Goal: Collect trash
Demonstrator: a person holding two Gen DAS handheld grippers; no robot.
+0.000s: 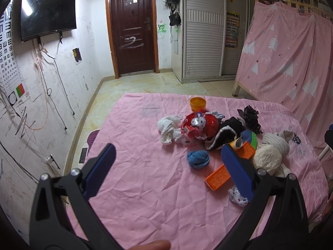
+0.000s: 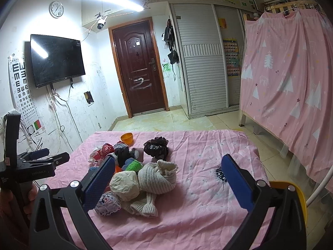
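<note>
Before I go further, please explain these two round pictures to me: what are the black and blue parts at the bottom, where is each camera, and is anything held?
There is no robot here. A person holds a hand-held gripper in each hand, and a wide-angle camera on each one looks forward along its fingers.

The left wrist view shows the left gripper, jaws wide apart, holding nothing. The right wrist view shows the right gripper, also open and empty; the left gripper appears at its left edge.

Below lies a pink sheet with a pile: orange boxes, a blue rolled cloth, a red plastic bag, a black plastic bag, cream rolled socks and an orange bowl.
</note>
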